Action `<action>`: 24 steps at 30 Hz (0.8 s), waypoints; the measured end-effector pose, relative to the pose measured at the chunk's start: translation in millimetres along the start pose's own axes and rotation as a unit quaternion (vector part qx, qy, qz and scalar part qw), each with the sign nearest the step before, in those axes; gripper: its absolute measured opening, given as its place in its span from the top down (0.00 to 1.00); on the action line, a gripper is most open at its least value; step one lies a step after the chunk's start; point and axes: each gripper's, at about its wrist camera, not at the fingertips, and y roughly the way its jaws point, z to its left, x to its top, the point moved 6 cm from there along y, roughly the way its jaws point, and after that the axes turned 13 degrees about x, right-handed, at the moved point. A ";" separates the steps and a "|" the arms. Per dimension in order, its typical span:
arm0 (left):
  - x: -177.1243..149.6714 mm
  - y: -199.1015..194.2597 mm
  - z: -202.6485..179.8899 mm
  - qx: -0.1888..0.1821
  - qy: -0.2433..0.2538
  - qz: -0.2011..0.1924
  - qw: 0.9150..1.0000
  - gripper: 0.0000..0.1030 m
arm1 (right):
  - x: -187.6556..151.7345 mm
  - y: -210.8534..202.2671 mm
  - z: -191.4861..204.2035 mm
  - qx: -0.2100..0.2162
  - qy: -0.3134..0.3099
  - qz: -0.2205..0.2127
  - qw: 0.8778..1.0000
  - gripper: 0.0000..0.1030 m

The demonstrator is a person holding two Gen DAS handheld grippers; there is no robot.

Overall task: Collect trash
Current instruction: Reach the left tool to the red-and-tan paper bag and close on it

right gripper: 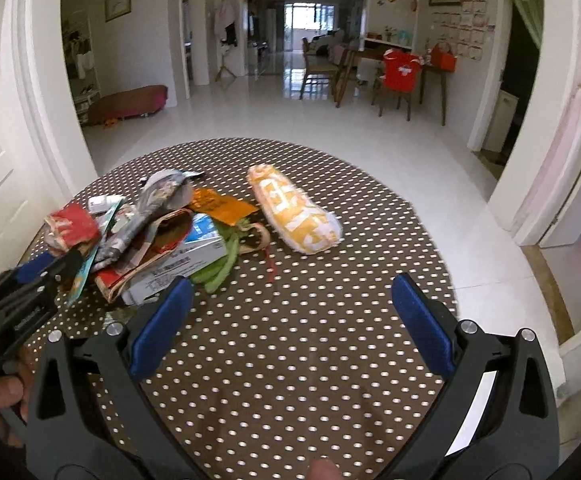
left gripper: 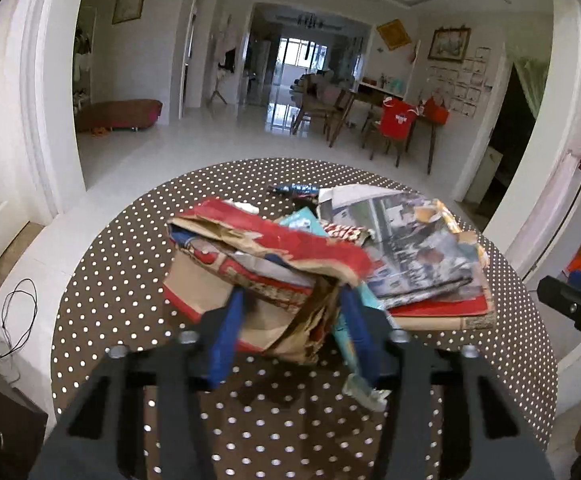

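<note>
- Two claws work over a round tabletop (right gripper: 290, 320) covered in brown cloth with white dots.
- Left claw (left gripper: 286, 320): its blue fingers (left gripper: 226, 332) are clenched on a crumpled red and brown paper bag (left gripper: 266, 256), held just above the tabletop. A torn teal strip (left gripper: 360, 380) hangs down beside the right finger.
- Right claw (right gripper: 290, 320): released, jaws spread wide with nothing between them, hovering over bare cloth.
- Just behind the held bag lies a heap of trash: a glossy printed sheet (left gripper: 418, 248) on top of flat red card (left gripper: 442, 308).
- From the right wrist view the same heap (right gripper: 150, 236) sits on the left of the tabletop, with a white and blue box (right gripper: 182, 264), an orange packet (right gripper: 222, 206) and green bean pods (right gripper: 222, 268).
- A yellow and white wrapped package (right gripper: 294, 212) lies apart from the heap, near the middle of the tabletop.
- Beyond the tabletop is a white tiled floor (right gripper: 330, 132).
</note>
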 end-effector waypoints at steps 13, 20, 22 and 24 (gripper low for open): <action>2.8 -9.1 46.8 0.027 -0.028 -0.027 0.999 0.06 | 1.2 13.6 21.9 0.024 -0.004 0.014 1.000 0.05; 21.4 55.8 61.4 -0.033 -0.078 0.046 0.995 0.07 | 10.8 17.8 29.9 0.026 -0.007 0.013 1.000 0.05; 19.6 64.7 56.8 -0.045 -0.079 0.053 0.994 0.11 | 11.7 22.9 33.5 0.035 -0.007 0.017 0.999 0.05; 22.2 64.9 49.7 -0.061 -0.074 0.044 0.994 0.32 | 10.8 30.1 37.3 0.049 -0.003 0.023 0.998 0.05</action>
